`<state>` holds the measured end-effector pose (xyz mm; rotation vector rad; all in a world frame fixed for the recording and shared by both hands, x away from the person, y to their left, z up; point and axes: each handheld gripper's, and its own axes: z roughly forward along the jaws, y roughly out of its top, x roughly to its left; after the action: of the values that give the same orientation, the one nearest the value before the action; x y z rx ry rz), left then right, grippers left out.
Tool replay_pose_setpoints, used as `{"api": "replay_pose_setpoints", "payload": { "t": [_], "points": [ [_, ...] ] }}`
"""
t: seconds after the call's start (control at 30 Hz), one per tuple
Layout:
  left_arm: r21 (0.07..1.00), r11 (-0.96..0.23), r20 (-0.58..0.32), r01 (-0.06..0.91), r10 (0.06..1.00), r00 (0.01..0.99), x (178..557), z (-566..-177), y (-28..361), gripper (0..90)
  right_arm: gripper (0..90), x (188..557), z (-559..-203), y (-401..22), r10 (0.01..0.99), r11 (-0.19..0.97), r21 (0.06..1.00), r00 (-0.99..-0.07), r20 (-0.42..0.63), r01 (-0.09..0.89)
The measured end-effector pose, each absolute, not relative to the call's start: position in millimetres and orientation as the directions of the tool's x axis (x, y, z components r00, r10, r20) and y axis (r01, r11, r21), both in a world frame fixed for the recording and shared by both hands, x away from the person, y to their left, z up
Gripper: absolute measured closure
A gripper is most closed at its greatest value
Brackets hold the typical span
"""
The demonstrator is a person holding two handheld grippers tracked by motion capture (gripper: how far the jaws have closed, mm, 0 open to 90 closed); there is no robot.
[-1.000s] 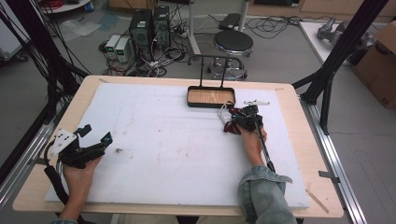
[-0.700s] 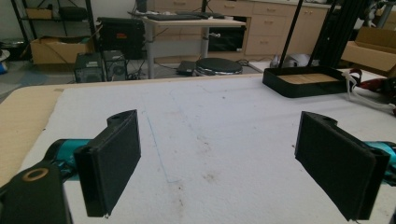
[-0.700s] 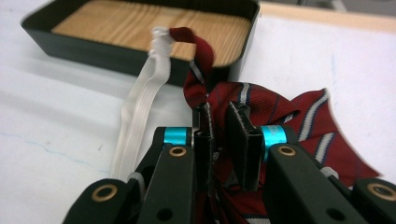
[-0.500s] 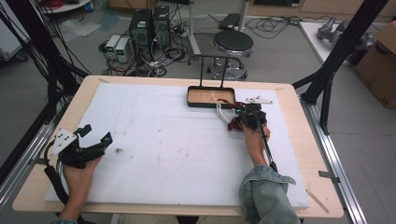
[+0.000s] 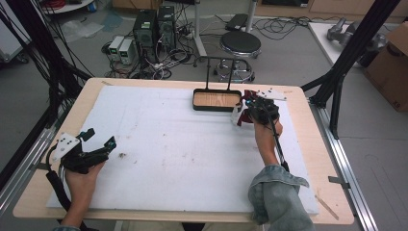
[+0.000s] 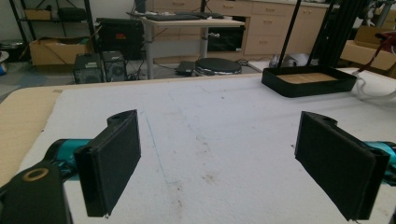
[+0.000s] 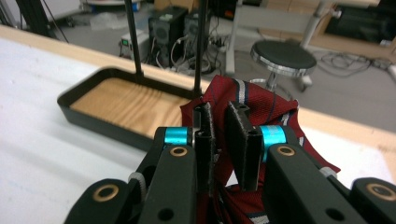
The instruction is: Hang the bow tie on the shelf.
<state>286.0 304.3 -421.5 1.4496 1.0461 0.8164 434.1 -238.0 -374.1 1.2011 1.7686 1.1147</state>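
Here the right gripper (image 7: 219, 140), jaws pinched on a red striped cloth (image 7: 261, 105) just beside the black tray (image 5: 216, 100), should keep that grip firm while lifting, while the left gripper (image 5: 98, 140) rests wide open, empty.

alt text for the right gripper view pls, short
The right tool, jaws shut on a dark red striped cloth, holds the fabric bunched up just right of a black tray with a wooden floor and two thin black uprights. The tray sits on a white mat; beyond the table edge are a round stool and computer towers on the floor.
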Motion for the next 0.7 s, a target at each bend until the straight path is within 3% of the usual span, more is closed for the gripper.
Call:
{"api": "replay_pose_setpoints", "payload": {
  "t": [0.7],
  "points": [
    [0.986, 0.007, -0.068, 0.165, 0.926, 0.371, 287, -422, 304, 14.8, 80.9, 438, -327, -240, 0.937, 0.201, 0.962, -0.324, -0.133, 0.184]
  ]
}}
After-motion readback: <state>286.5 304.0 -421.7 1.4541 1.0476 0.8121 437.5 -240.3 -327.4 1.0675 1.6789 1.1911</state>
